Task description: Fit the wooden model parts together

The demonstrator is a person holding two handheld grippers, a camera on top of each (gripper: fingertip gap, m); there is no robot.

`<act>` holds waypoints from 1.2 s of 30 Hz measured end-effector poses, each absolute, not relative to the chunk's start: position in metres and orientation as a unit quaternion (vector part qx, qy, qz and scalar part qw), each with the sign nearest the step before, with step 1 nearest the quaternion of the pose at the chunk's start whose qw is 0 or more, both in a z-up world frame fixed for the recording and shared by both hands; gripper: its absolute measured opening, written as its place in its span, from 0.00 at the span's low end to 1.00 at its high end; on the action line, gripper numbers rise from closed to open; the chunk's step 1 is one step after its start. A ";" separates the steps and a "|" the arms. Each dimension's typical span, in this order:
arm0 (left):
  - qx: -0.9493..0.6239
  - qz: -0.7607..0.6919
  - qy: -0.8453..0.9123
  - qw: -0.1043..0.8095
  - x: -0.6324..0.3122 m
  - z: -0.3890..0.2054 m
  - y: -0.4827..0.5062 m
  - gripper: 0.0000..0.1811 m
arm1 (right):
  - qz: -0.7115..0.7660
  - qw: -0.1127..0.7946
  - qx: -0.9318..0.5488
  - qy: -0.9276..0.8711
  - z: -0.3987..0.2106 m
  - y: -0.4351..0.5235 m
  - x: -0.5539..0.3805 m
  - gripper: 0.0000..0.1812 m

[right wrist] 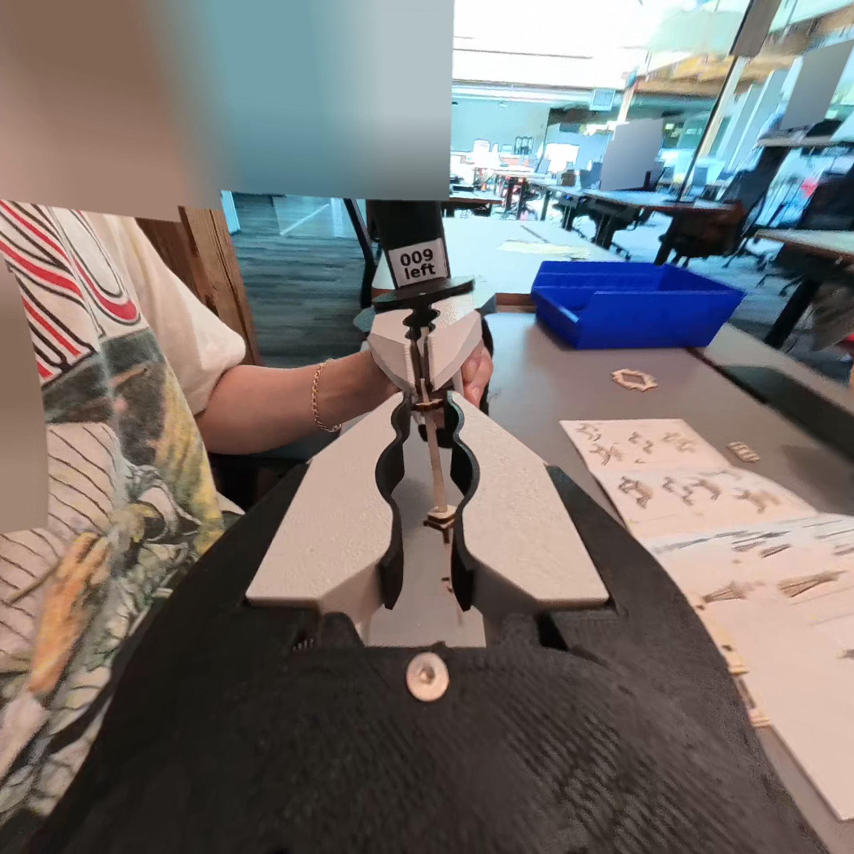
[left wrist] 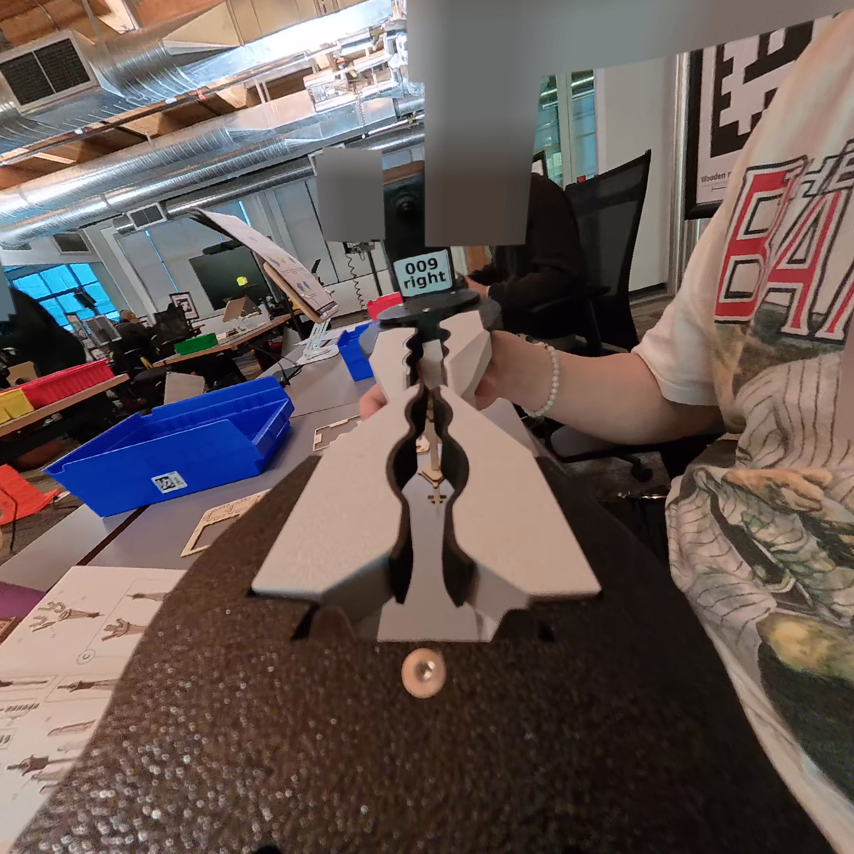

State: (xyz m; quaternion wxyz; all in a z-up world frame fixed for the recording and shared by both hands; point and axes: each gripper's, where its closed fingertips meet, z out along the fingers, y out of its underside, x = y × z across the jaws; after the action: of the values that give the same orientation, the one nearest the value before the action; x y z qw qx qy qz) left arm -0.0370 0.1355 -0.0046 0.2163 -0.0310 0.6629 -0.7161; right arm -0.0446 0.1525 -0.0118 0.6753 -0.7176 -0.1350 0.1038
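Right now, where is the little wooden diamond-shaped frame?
In the right wrist view, the diamond-shaped frame lies flat on the grey table, right of the grippers, between the blue bin behind it and the instruction sheet in front.

Both views are pretty bright with even indoor light and soft shadows. The right wrist view blows out at the windows (right wrist: 577, 69) up top, with a washed bluish glare. Heavy fisheye bending toward the edges in both. The printed shirt (right wrist: 92, 462) smears at the frame edge, and the instruction sheet (right wrist: 693, 508) looks soft.
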 end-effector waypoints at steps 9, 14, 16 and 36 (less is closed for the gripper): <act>-0.042 -0.730 0.636 0.245 -0.037 0.014 0.153 0.00 | -0.034 0.605 -0.781 -0.151 -0.035 0.158 -0.029 0.06; -0.034 -0.714 0.648 0.263 -0.037 0.010 0.151 0.00 | -0.054 0.615 -0.771 -0.155 -0.036 0.159 -0.023 0.07; -0.029 -0.715 0.648 0.262 -0.038 0.009 0.150 0.00 | -0.054 0.638 -0.754 -0.146 -0.026 0.160 -0.024 0.15; -0.057 -0.778 0.577 0.242 -0.031 0.022 0.165 0.00 | -0.105 0.638 -0.747 -0.153 -0.018 0.157 -0.019 0.20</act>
State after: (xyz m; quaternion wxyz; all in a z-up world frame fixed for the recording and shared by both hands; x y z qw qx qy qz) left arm -0.0307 0.1651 0.0218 0.2420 -0.0570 0.5771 -0.7779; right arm -0.0188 0.1575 -0.0181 0.6381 -0.7474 -0.1527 -0.1048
